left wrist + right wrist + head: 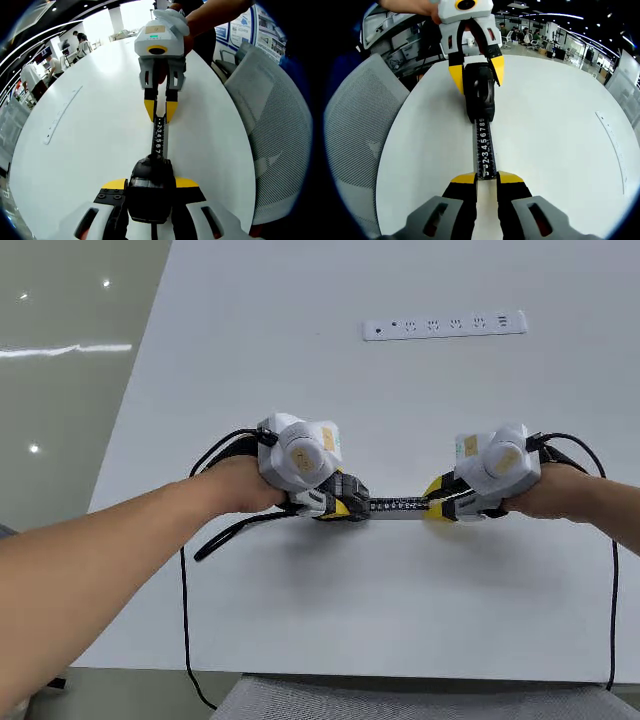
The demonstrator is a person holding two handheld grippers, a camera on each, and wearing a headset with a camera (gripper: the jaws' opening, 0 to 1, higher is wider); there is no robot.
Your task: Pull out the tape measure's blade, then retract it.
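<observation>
Over the table point(400, 400), my left claw point(340, 506) grips the case point(151, 187); my right claw point(438, 509) pinches the blade point(485, 147).

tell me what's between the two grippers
The tape measure's blade spans the gap, from the case in the left gripper to the tips of the right gripper, as the head view shows.
</observation>
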